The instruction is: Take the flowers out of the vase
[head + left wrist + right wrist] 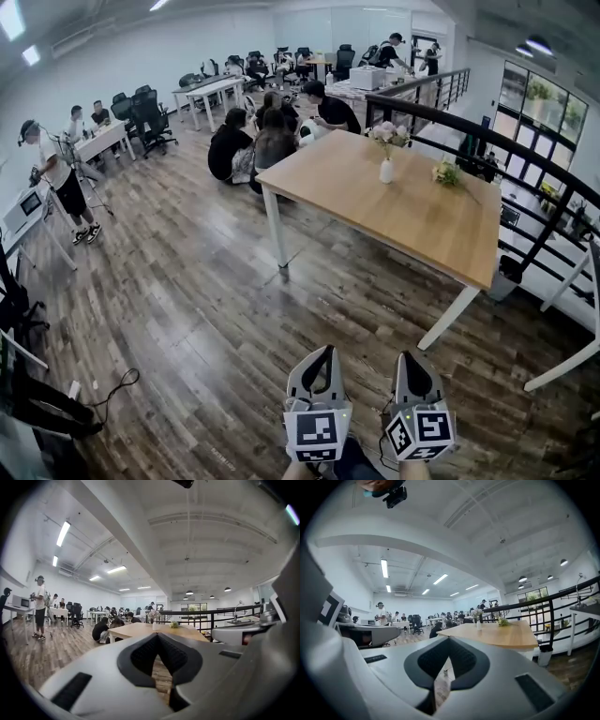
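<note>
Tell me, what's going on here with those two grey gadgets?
A person holds a left gripper and a right gripper, both shut and empty, above the wooden floor, short of the table. A white vase on it holds flowers; a small bunch lies beside the vase. Neither gripper touches anything yet.

Vase (386, 172) on table (375, 206), flower bunch (446, 173) to its right, people (272, 142) seated behind
</note>
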`<state>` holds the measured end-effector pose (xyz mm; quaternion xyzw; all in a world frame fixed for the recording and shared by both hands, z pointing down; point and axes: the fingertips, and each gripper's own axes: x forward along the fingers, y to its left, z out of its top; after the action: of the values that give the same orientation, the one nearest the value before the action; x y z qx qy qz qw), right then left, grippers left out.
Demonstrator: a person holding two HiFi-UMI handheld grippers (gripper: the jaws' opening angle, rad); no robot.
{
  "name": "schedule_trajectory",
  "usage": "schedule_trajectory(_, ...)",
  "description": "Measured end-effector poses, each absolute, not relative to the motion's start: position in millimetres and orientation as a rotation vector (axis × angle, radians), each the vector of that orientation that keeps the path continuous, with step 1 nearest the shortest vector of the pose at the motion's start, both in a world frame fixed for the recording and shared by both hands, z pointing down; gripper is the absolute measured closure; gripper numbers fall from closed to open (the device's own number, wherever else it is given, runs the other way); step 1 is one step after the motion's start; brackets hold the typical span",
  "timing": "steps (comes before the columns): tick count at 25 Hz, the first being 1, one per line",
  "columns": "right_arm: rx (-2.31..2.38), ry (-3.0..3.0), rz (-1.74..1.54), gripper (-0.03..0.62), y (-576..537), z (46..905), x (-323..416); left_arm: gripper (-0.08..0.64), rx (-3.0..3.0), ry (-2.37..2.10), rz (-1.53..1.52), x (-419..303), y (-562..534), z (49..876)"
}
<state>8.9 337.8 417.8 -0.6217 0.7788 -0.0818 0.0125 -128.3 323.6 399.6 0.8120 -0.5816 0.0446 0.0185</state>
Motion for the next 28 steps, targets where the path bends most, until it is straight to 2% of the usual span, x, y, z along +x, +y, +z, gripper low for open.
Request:
schedule_trajectory(12,-1.873,2.463,-0.256,0.591,236.6,410.1,45.3,0.532,2.495,-1.86,0.14,-91.1,229.3,389.8)
schedule_trajectory(28,-1.883,2.443,-0.34,0.591,183.1,430.2,74.9,0.532,2.483,-1.841,0.202,-61.4,176.9,403.0)
